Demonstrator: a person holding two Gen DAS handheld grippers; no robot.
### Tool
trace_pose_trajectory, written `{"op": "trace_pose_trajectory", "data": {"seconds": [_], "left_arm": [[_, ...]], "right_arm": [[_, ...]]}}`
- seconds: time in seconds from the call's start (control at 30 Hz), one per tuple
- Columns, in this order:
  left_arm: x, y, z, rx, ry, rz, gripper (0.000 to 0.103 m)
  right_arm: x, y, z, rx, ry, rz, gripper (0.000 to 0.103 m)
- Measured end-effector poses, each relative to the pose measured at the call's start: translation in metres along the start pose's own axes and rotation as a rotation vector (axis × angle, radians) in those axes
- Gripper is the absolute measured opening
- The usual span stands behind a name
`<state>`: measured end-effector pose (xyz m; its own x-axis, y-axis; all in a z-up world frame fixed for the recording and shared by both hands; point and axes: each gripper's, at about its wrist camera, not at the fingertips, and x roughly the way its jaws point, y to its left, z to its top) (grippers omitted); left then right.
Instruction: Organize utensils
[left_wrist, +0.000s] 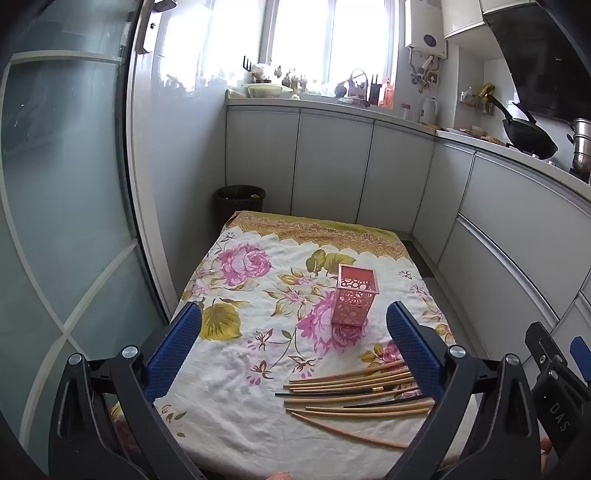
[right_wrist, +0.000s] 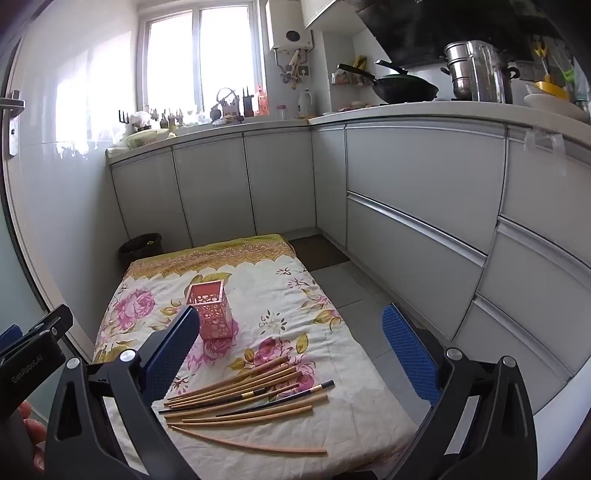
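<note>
Left wrist view: left gripper (left_wrist: 293, 325) has its fingers spread wide w/ nothing between them, hanging above the bench (left_wrist: 229, 417), which has a floral cloth over it. Right gripper (right_wrist: 290, 328) is the same deal, fingers wide and empty, also just hovering.

Chopsticks (right_wrist: 245, 400) are lying in a loose fan on the near part of the cloth, mostly tan w/ a couple of dark ones mixed in, tips pointing roughly the same way. One tan stick sits a bit apart at the near edge of the pile. Pink holder (right_wrist: 211, 312) stands upright further back, well apart from the pile, and I can't see any sticks poking out of it.

So imo we're at the very start, nothing sorted yet, both grippers still in the approach phase. Pile sits closer to the right gripper's side, so that one prob goes first.

Next move needs: drop down to the sticks, line the fingers up across a stick rather than along it, then pinch. They lie flat on soft cloth so the tips have to get v low, and the bunched ones touch each other, so grabbing a single one cleanly looks fiddly. The loner at the near edge looks like the easiest first pick. After that it has to be tipped upright over the holder.
</note>
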<state>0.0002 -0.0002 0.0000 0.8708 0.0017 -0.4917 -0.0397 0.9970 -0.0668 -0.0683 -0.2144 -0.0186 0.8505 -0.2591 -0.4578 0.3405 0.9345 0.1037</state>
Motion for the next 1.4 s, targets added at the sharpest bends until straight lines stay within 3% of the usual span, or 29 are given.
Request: {"op": "trace_pose_trajectory", "data": {"seconds": [0.63, 0.87, 1.4], "left_arm": [[0.005, -0.001, -0.007, -0.007, 0.022, -0.01, 0.096], [-0.002, -0.002, -0.005, 0.0, -0.009, 0.007, 0.096], [-0.009, -0.002, -0.001, -0.002, -0.016, 0.007, 0.096]], "right_arm": [[0.0, 0.003, 0.002, -0.008, -0.006, 0.001, 0.097], [-0.006, 0.001, 0.007, -0.008, -0.051, -0.013, 0.097], [-0.007, 0.005, 0.007, -0.018, -0.047, -0.007, 0.097]]}}
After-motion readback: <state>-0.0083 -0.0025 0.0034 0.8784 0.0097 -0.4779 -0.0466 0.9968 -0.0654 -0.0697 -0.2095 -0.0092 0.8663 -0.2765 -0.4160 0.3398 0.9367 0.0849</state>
